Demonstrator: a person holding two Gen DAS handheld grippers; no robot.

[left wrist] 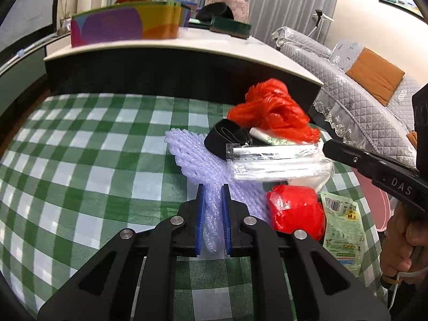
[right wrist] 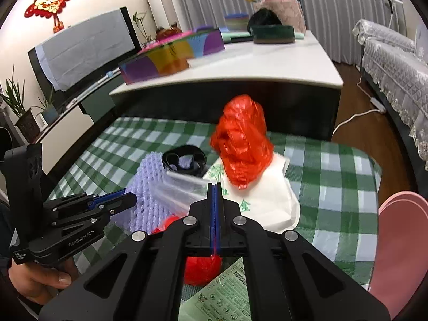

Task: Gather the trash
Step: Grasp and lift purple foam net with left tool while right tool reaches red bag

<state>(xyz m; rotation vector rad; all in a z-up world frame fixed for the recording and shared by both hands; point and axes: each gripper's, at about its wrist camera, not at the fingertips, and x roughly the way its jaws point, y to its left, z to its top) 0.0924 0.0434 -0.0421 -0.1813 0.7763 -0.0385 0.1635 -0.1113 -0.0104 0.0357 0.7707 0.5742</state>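
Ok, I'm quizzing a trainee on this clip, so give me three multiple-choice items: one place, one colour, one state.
1. Where does the printed green wrapper lie?
A. on the white table
B. beside the crumpled red ball
C. on the sofa

2. What colour is the foam net?
A. lavender
B. yellow
C. black

3. The left gripper is:
A. open and empty
B. shut on the foam net
C. out of view

Answers:
1. B, the wrapper rests right next to the ball on the checked cloth.
2. A, its mesh is pale purple.
3. B, its fingers pinch the net's end.
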